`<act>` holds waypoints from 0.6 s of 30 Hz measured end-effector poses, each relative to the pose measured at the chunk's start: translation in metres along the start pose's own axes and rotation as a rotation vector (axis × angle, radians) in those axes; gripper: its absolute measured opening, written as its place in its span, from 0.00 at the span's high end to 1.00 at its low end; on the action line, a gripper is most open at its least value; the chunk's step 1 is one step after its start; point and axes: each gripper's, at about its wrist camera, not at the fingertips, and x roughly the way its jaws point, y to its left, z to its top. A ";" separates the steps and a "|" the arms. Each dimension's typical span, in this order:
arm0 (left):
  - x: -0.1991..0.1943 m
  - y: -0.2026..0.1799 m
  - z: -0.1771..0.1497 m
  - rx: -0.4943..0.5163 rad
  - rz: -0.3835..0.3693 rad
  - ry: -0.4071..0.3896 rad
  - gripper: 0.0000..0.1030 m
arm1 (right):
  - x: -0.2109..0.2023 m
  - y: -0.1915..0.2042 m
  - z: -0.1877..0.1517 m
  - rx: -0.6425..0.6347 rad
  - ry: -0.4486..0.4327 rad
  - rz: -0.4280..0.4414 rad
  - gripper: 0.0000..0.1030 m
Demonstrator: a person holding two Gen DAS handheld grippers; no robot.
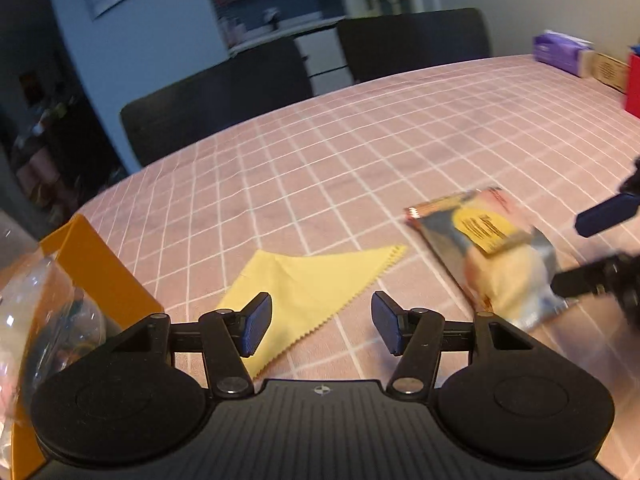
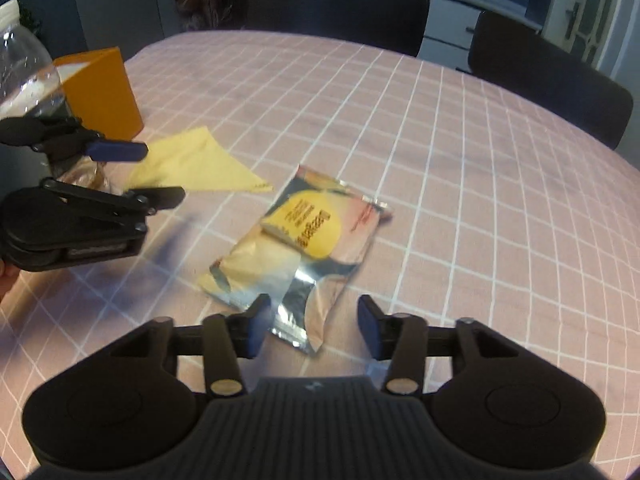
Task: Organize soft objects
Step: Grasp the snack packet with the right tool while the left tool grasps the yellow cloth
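Black hand-held grippers (image 1: pixel 322 328) (image 2: pixel 312 326) hover agape.

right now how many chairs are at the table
2, both at the table's far side: one chair opposite the packet, the other to its right. Others may be out of view.

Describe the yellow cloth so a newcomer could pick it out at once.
On the pink checked tablecloth, look near the orange box at one end. The yellow cloth lies flat there, folded into a triangle with zigzag edges. Unlike the shiny printed packet beside it, it is plain, matte and unprinted.
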 end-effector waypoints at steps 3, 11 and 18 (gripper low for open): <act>0.009 0.003 0.009 -0.042 0.033 0.029 0.28 | 0.009 0.004 0.012 0.032 -0.017 0.013 0.16; 0.038 0.013 0.027 -0.148 0.107 0.109 0.17 | 0.059 0.022 0.027 0.069 0.063 -0.006 0.05; 0.053 0.011 0.022 -0.148 0.181 0.157 0.08 | 0.070 0.016 0.026 0.067 0.064 -0.051 0.17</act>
